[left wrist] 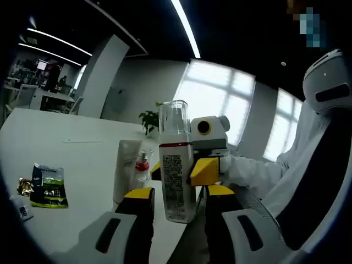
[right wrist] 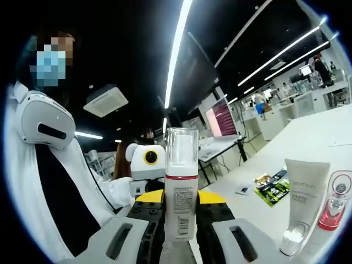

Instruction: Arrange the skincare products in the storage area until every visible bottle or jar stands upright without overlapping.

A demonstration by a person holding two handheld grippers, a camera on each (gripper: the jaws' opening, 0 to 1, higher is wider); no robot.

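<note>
White pump bottle with clear cap and red band (left wrist: 177, 165), printed label, upright, held up off the white table (left wrist: 71, 159) at its near edge. In the left gripper view it sits between the left gripper (left wrist: 179, 192)'s yellow-tipped jaws, and the right gripper (left wrist: 212, 165) comes in from the right with a yellow pad against the bottle's side. Whether the left jaws actually press the bottle, cannot tell; they stand apart on either side of it.

Right gripper view: same bottle (right wrist: 180, 203) dead centre, right gripper (right wrist: 180, 220) clamped on its lower body, both jaws tight to the sides. Left gripper (right wrist: 147, 165) just behind the bottle, pointing back at the camera.

Others on the table: white squeeze tube (left wrist: 127, 168) standing cap-down, small clear bottle with red collar (left wrist: 143, 164) just beside it; seen also at right of the right gripper view, tube (right wrist: 302, 201), red-collared bottle (right wrist: 333, 206). Green sachet packets (left wrist: 47, 187) lying flat, well apart from the bottles.

Person in white sleeves and dark vest (right wrist: 60, 181) behind the grippers, arms forward.
</note>
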